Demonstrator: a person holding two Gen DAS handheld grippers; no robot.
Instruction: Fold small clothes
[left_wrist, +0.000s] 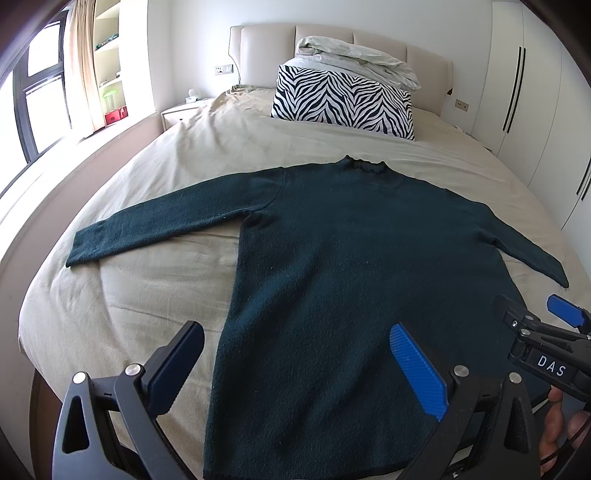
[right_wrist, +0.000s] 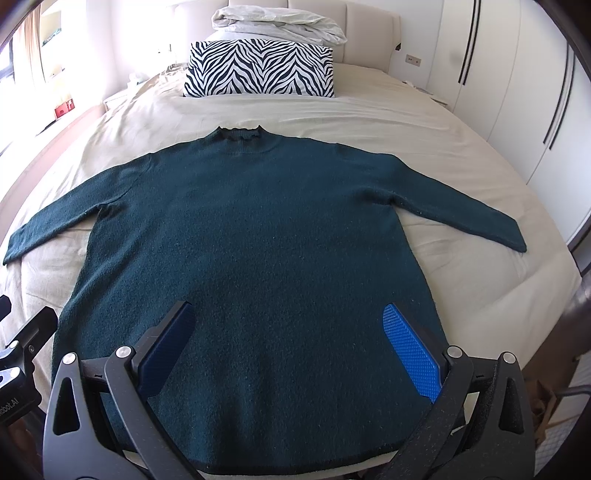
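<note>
A dark teal long-sleeved sweater (left_wrist: 351, 251) (right_wrist: 251, 240) lies flat and face up on the beige bed, collar toward the headboard, both sleeves spread out to the sides. My left gripper (left_wrist: 295, 354) hovers open above the hem, over the sweater's left half, nothing between its fingers. My right gripper (right_wrist: 288, 339) is open above the hem's middle and right part, also holding nothing. In the left wrist view the right gripper (left_wrist: 535, 314) shows at the right edge, beside the sweater's right sleeve end, with a hand below it.
A zebra-print pillow (left_wrist: 343, 99) (right_wrist: 258, 70) with folded pale bedding (left_wrist: 354, 55) on top sits by the headboard. White wardrobe doors (left_wrist: 535, 92) run along the right of the bed. A nightstand (left_wrist: 181, 110) and window stand on the left. Beige sheet (left_wrist: 147, 295) surrounds the sweater.
</note>
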